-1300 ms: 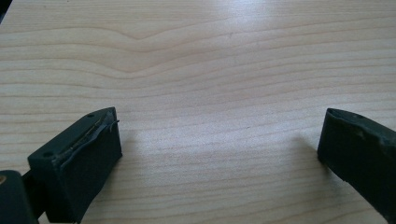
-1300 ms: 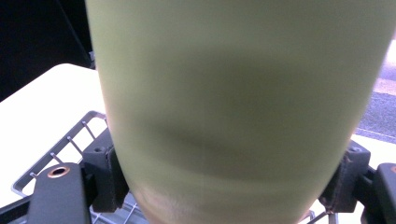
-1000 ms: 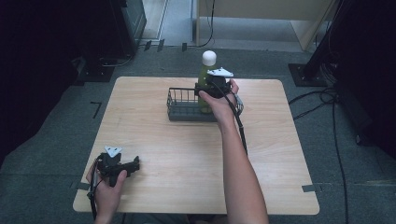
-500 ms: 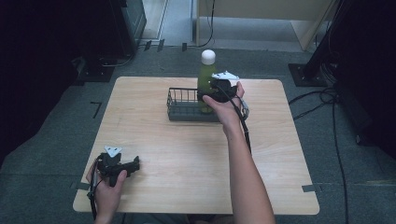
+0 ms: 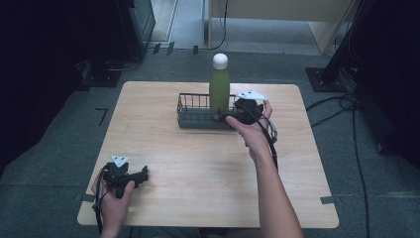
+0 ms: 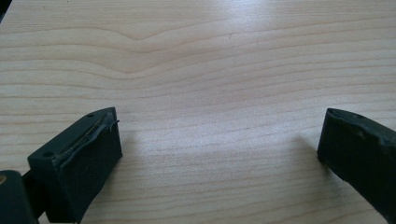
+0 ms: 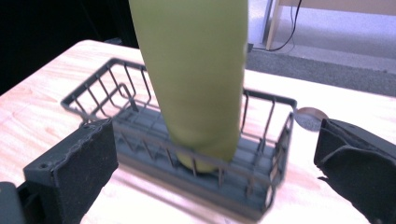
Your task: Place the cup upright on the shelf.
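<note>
Bottle [image 5: 219, 89] upright in wire basket [image 5: 190, 119] before right tongs [image 5: 229, 116].

A green bottle [image 5: 219, 89] stands upright in the wire basket [image 5: 190, 115], blocking its right end. The near bench [image 5: 208, 168] lies open between both tools.

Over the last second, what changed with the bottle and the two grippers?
The right gripper let go of the green bottle and drew back toward the person; its jaws are now open. The bottle, tilted before, now stands upright in the wire basket. The left gripper stayed open at the table's near-left corner.
</note>
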Demonstrator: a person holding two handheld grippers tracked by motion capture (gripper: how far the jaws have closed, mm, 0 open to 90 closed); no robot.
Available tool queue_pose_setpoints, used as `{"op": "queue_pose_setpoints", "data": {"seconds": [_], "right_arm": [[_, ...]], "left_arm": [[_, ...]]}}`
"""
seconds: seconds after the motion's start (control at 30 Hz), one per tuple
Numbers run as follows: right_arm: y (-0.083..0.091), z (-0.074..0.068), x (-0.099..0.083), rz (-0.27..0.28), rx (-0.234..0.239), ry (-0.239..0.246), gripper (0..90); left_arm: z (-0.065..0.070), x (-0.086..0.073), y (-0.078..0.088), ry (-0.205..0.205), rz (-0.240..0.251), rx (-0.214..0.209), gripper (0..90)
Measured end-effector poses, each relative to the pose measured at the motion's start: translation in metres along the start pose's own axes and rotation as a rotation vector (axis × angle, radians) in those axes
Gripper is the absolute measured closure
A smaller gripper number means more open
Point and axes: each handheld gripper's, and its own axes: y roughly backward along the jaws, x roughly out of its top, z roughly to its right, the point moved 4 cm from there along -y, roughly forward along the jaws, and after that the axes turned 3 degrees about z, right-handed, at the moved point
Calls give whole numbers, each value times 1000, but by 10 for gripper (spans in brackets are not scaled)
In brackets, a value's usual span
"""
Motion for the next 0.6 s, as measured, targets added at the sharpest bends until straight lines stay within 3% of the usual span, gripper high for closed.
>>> {"op": "queue_pose_setpoints", "data": {"seconds": [0.33, 0.6], "right_arm": [[30, 19, -35, -8, -23, -17, 0], [50, 31, -56, -22, -54, -2, 0]], "left_arm": [[0, 0, 0, 0, 0, 0, 0], [0, 0, 0, 1, 0, 0, 0]]}}
